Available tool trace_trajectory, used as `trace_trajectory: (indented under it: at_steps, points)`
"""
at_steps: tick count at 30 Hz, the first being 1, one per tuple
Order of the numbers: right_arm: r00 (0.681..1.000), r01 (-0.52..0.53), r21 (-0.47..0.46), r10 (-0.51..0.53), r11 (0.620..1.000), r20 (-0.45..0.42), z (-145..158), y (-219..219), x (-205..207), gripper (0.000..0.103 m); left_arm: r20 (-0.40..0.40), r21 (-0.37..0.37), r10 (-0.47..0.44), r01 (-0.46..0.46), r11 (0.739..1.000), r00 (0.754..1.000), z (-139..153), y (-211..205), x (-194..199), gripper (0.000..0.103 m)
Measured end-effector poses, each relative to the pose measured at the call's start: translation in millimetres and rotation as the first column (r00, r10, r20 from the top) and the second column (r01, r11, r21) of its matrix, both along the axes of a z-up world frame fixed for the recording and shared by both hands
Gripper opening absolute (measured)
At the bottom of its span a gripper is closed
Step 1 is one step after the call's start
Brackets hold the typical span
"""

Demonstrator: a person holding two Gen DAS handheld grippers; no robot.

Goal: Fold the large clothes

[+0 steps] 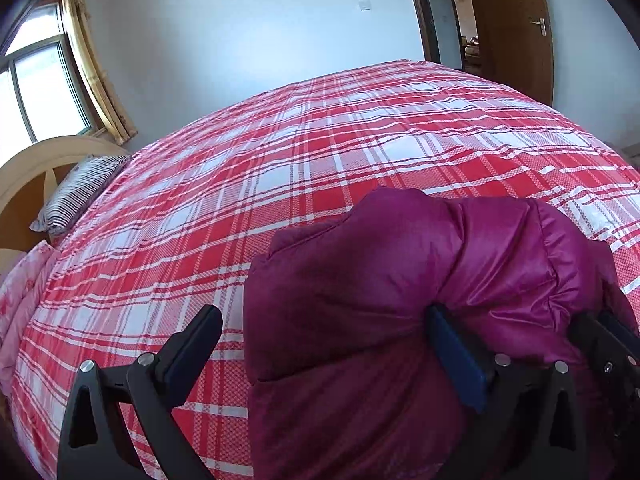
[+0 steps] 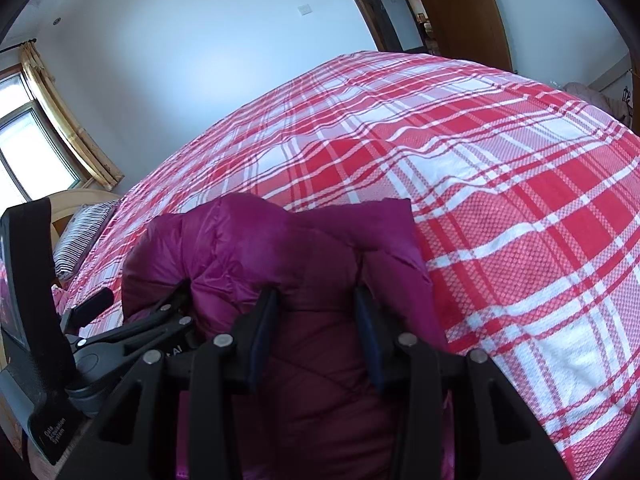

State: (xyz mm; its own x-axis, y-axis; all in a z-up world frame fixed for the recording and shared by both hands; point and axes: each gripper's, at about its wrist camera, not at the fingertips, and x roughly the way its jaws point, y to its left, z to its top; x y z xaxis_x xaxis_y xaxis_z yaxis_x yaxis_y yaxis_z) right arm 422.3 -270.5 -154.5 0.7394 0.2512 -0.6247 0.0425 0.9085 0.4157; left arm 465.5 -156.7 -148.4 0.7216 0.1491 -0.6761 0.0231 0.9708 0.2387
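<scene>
A magenta puffer jacket (image 1: 400, 280) lies bunched on the red and white plaid bed cover (image 1: 280, 160). My left gripper (image 1: 324, 340) is wide open over the jacket's left edge, its right finger (image 1: 456, 356) pressed into the padding and its left finger (image 1: 192, 344) over the cover. My right gripper (image 2: 316, 336) grips a thick fold of the same jacket (image 2: 260, 248) between its fingers. The left gripper (image 2: 132, 308) also shows at the left of the right wrist view, against the jacket.
A striped pillow (image 1: 76, 192) and a wooden headboard (image 1: 36, 160) are at the bed's left end. A window with yellow curtains (image 1: 96, 76) is on the left wall. A brown door (image 1: 516, 28) stands beyond the bed's far side.
</scene>
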Motion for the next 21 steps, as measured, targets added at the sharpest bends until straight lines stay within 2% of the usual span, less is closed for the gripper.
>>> trace_trajectory:
  at_steps: [21]
  points:
    - [1.000, 0.003, -0.047, -0.004, 0.999, -0.024, -3.1, 4.8, 5.0, 0.043, -0.036, -0.067, -0.014, 0.012, 0.998, 0.999, -7.9, 8.2, 3.1, 0.102]
